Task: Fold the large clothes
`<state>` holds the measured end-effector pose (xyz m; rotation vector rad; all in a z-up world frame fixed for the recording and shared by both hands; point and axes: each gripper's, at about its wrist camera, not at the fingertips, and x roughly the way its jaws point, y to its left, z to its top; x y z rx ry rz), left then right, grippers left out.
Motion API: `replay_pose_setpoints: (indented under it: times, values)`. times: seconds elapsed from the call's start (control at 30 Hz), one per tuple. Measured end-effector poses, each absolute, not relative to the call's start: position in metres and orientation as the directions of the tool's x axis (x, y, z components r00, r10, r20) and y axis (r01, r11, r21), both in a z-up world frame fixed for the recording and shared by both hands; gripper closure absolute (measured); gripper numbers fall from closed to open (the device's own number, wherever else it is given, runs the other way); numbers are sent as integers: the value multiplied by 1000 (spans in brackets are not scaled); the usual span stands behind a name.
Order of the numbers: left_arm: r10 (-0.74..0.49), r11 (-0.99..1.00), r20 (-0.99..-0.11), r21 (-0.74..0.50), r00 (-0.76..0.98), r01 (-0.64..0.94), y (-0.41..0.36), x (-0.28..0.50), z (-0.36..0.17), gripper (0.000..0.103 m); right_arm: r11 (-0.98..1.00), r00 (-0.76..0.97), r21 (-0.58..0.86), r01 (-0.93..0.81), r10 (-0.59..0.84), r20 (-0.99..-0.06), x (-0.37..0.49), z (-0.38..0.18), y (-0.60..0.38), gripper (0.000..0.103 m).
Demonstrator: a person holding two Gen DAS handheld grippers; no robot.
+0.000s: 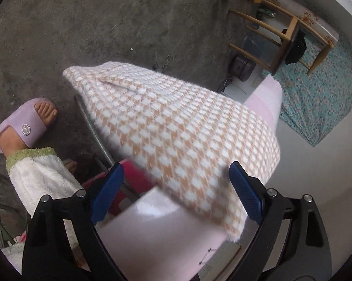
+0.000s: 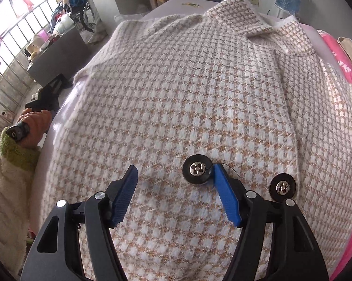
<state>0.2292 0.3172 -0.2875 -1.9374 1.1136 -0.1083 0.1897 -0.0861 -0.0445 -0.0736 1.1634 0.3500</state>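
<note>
Lying spread on the pink surface [image 1: 166,224], the checked coat [image 2: 187,98] overhangs one edge, where left tongs [image 1: 176,194] gape wide around the hem and right tongs [image 2: 176,194] hover empty, half-open, beside a button [image 2: 196,169]; any careless tug risks dragging it floorward.

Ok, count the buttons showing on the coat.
2. One button lies against the inner side of the right gripper's right-hand fingertip; the other button sits just outside that finger, lower right. More may be hidden beyond the coat's visible part.
</note>
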Motion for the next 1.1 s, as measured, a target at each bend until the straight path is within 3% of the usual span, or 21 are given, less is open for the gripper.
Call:
replay_pose_setpoints:
  times: [0.17,0.23,0.27,0.33,0.4,0.5,0.57,0.63,0.7,0.77,0.87,0.97,1.1]
  values:
    - [-718,-224,-362,-689,595,-689,323,248,-306,18,944,347,128,-305,235,-908,196,-44,-86,38]
    - [-697,-204,-404,-681,593,-704,331,252,-304,41,944,347,134,-301,240,-906,199,-44,-88,38]
    - [-687,-192,-427,-674,588,-714,335,253,-302,47,944,348,137,-300,242,-906,200,-44,-88,38]
    - [-647,-131,-497,-674,578,-727,347,253,-289,73,944,350,141,-298,246,-904,202,-43,-90,38]
    - [-580,-19,-584,-688,568,-726,359,257,-264,85,944,354,143,-296,248,-902,200,-41,-92,38]
    - [-397,244,-723,-676,565,-695,370,263,-197,93,946,367,148,-289,253,-895,200,-37,-98,38]
    - [-208,458,-789,-600,578,-656,363,266,-136,94,948,383,150,-282,255,-888,198,-31,-103,38]
    - [-16,675,-787,-464,617,-574,336,268,-67,94,950,403,148,-274,253,-880,197,-25,-110,38]
    - [155,846,-715,-260,682,-466,288,264,1,94,954,423,144,-264,249,-871,194,-19,-117,38]
    - [210,944,-606,-80,767,-321,230,252,51,94,959,441,141,-248,241,-864,191,-13,-126,38]
    - [142,990,-537,92,832,-109,151,231,86,92,966,461,147,-213,232,-856,185,-7,-143,38]
    - [-1,992,-610,101,793,79,97,223,77,84,972,476,157,-175,223,-851,179,-4,-161,38]
    - [-140,981,-752,-19,645,191,63,224,29,54,976,479,174,-130,215,-851,171,-6,-185,38]
